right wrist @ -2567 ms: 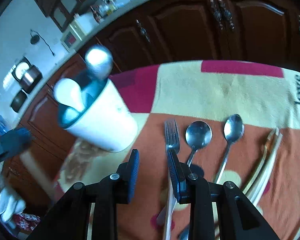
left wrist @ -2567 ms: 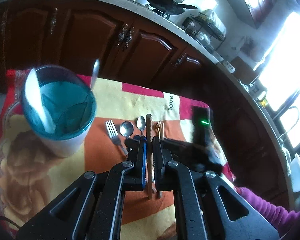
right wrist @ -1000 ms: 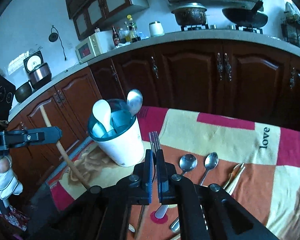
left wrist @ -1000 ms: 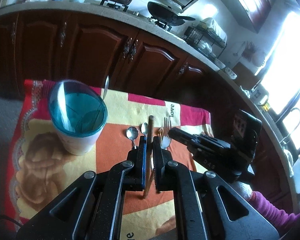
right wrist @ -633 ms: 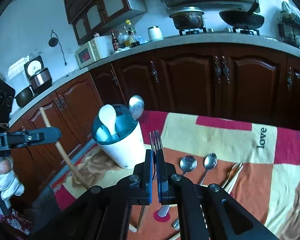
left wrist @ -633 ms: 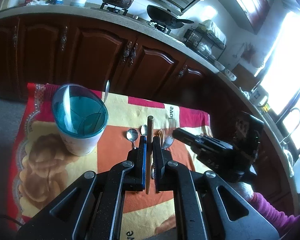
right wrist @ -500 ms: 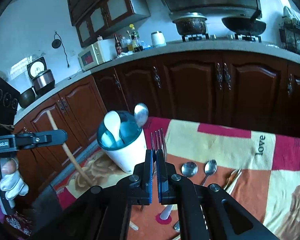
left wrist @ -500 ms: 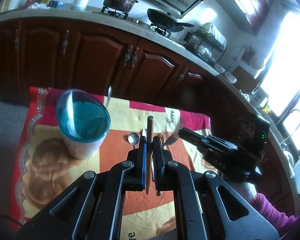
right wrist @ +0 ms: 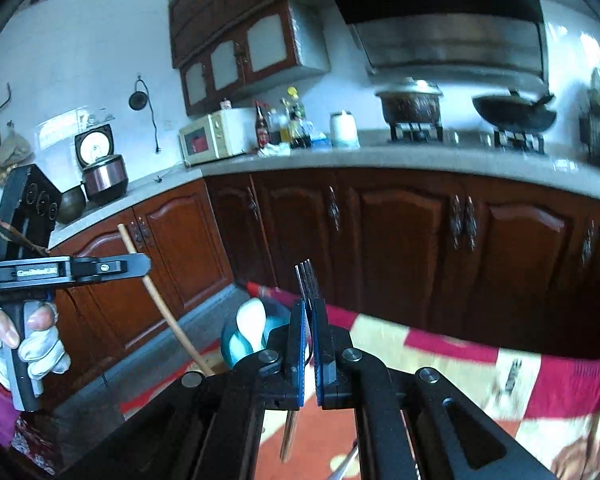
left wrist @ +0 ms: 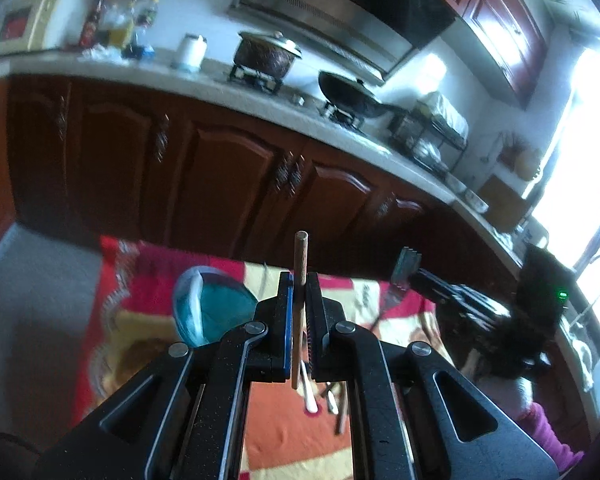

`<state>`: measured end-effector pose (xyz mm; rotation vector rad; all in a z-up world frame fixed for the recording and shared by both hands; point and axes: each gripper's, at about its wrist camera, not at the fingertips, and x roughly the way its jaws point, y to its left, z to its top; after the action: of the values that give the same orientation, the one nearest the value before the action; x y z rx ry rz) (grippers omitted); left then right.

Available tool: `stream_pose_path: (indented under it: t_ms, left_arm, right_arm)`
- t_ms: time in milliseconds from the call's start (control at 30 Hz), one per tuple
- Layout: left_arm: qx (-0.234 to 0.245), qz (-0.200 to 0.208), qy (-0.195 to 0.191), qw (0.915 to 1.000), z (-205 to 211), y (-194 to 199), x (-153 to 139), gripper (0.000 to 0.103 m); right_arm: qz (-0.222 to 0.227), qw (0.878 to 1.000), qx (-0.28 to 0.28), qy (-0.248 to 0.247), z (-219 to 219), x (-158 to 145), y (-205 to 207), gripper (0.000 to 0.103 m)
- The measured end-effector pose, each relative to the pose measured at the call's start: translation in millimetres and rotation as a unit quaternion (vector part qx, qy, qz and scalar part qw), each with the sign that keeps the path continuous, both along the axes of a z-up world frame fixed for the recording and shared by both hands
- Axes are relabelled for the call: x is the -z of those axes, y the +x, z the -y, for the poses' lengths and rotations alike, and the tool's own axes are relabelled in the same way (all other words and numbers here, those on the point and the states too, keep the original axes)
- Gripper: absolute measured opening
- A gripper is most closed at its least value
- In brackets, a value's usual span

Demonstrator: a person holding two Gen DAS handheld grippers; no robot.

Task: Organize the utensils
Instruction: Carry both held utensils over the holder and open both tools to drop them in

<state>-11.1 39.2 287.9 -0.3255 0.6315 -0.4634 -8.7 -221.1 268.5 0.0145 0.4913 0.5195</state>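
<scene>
A: How much room is showing around the two tools?

B: Plenty. Both are hanging above the cloth-covered surface (left wrist: 284, 432), with the dark wooden cabinet doors (right wrist: 412, 248) standing well back behind its far edge. The left hand-held gripper (left wrist: 298, 300) is clenching a thin wooden stick (left wrist: 301, 264), which is standing nearly upright between the blue-edged pads and poking out above and below them. The right hand-held gripper (right wrist: 309, 332) is clamping a metal fork (right wrist: 307, 280), tines pointing up past the fingertips and the handle hanging down beneath.

A: And the container?

B: The holder cup (left wrist: 204, 312), white outside and teal inside, is sitting on the cloth near its left border, just left of the left tool's fingers in the left wrist view. A white spoon (right wrist: 252, 326) is leaning inside it. Grey floor (left wrist: 36, 312) is lying open beyond that cloth edge.

A: What is remaining on the cloth?

B: Loose utensils (left wrist: 320, 396) are lying low behind the left tool's fingers, blurred, so I cannot tell each one apart. The cloth is looking soft, patterned in red, cream and orange blocks.

A: Are the tools crowding each other?

B: No, they are well apart. A white-gloved hand (right wrist: 24, 344) is gripping the left tool's handle at the far left of the right wrist view, with the stick slanting downward.
</scene>
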Motion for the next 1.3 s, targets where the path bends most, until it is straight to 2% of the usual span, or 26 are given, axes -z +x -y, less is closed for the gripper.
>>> stream_pose_path:
  t_ms: [167, 333, 533, 867, 1300]
  left_arm:
    - [-0.031, 0.013, 0.024, 0.9991, -8, 26, -12, 0.004]
    - [-0.069, 0.021, 0.057, 0.9958, -9, 54, -8, 0.004]
    - [-0.089, 0.019, 0.088, 0.9919, -1, 85, 16, 0.004]
    - [-0.084, -0.022, 0.096, 0.9915, 11, 108, 58, 0.004]
    - [-0.094, -0.051, 0.110, 0.9881, 15, 115, 79, 0.004]
  right_arm:
    - [0.029, 0.999, -0.015, -0.004, -22, -32, 13, 0.003]
    - [0.034, 0.999, -0.019, -0.009, -44, -39, 38, 0.002]
    - [0.003, 1.000, -0.023, -0.016, -65, -10, 71, 0.003]
    - [-0.072, 0.997, -0.021, -0.011, -65, 58, 95, 0.002]
    - [-0.135, 0.991, 0.007, 0.002, -48, 94, 115, 0.002]
